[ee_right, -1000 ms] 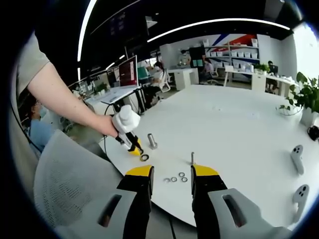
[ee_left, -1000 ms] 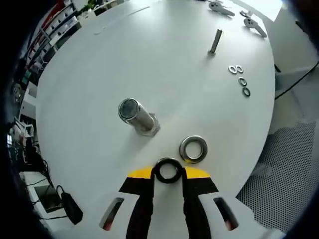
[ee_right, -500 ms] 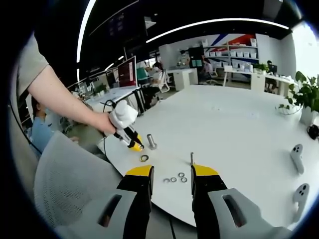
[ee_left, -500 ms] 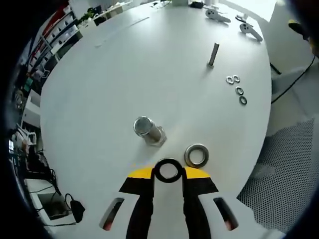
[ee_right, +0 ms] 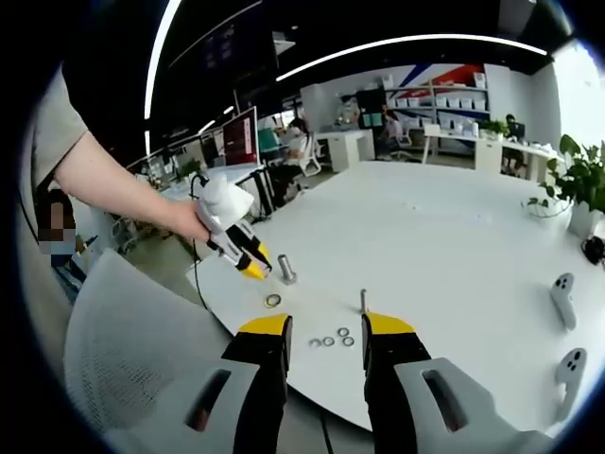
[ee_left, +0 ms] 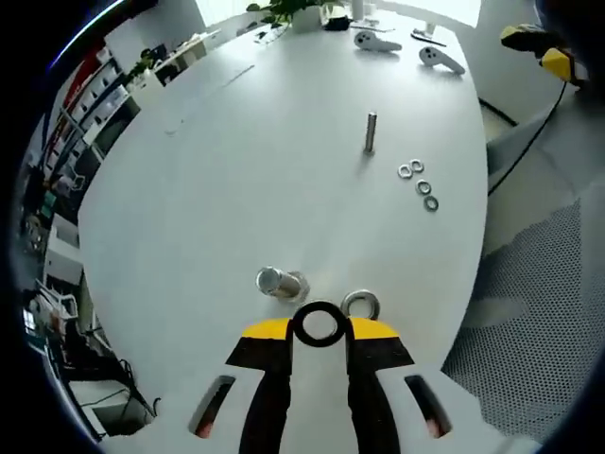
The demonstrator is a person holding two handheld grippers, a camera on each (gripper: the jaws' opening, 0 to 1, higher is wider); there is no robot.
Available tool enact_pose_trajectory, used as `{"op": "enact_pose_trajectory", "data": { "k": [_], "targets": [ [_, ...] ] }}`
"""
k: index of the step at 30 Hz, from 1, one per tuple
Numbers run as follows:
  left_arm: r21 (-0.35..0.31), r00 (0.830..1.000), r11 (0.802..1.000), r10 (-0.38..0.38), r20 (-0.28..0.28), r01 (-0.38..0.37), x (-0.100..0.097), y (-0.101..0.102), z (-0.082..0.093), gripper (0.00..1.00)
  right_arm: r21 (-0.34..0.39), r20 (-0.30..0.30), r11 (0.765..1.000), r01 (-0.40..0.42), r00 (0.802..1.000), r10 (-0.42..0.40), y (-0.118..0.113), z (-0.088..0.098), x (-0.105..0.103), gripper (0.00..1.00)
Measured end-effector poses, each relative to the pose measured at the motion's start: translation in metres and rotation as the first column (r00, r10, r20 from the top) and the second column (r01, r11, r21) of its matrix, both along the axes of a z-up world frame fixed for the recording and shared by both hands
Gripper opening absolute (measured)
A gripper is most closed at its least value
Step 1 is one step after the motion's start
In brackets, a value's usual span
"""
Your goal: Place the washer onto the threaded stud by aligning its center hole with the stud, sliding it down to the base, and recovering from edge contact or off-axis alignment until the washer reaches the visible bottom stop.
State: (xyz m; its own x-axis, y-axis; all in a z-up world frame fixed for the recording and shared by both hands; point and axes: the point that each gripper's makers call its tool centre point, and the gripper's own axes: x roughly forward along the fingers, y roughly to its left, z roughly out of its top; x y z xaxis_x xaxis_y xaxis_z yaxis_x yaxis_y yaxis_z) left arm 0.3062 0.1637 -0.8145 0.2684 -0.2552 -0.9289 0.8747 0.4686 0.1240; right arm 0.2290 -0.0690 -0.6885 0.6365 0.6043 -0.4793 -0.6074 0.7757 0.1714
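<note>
The washer (ee_left: 319, 324), a dark ring, sits pinched between the left gripper (ee_left: 319, 333) tips above the white table (ee_left: 246, 170), just short of the threaded stud (ee_left: 277, 282), with a spare washer (ee_left: 359, 305) beside that stud, a thin bolt (ee_left: 371, 131) and four small washers (ee_left: 419, 182) well beyond, while the right gripper (ee_right: 324, 333) hangs with jaws parted.

Your left claw (ee_left: 319, 342) has black jaws with yellow tips on a white body marked by two red slots. Your right claw (ee_right: 324, 333) looks the same: black jaws, yellow tips, white housing. Your short sleeve (ee_right: 59, 118) is grey-beige.
</note>
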Motion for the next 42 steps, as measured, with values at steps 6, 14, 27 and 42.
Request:
{"op": "enact_pose_trajectory", "data": {
  "k": [6, 14, 27, 42],
  "targets": [
    [0.001, 1.000, 1.000, -0.015, 0.021, 0.015, 0.009, -0.001, 0.009, 0.19, -0.003, 0.000, 1.000, -0.002, 1.000, 0.002, 0.000, -0.001, 0.000, 0.32],
    [0.002, 0.999, 1.000, -0.028, 0.046, 0.028, 0.029, -0.009, 0.021, 0.19, -0.006, 0.003, 1.000, -0.001, 1.000, 0.001, 0.000, 0.000, 0.000, 0.32],
    [0.069, 0.998, 0.996, -0.060, 0.020, 0.059, 0.040, -0.009, 0.011, 0.19, 0.002, 0.009, 1.000, 0.011, 1.000, -0.011, -0.002, 0.002, 0.001, 0.32],
    [0.105, 0.996, 0.991, -0.082, -0.018, 0.083, 0.043, -0.008, 0.000, 0.19, 0.008, 0.009, 1.000, 0.016, 1.000, -0.016, -0.003, 0.002, 0.002, 0.31]
  ]
}}
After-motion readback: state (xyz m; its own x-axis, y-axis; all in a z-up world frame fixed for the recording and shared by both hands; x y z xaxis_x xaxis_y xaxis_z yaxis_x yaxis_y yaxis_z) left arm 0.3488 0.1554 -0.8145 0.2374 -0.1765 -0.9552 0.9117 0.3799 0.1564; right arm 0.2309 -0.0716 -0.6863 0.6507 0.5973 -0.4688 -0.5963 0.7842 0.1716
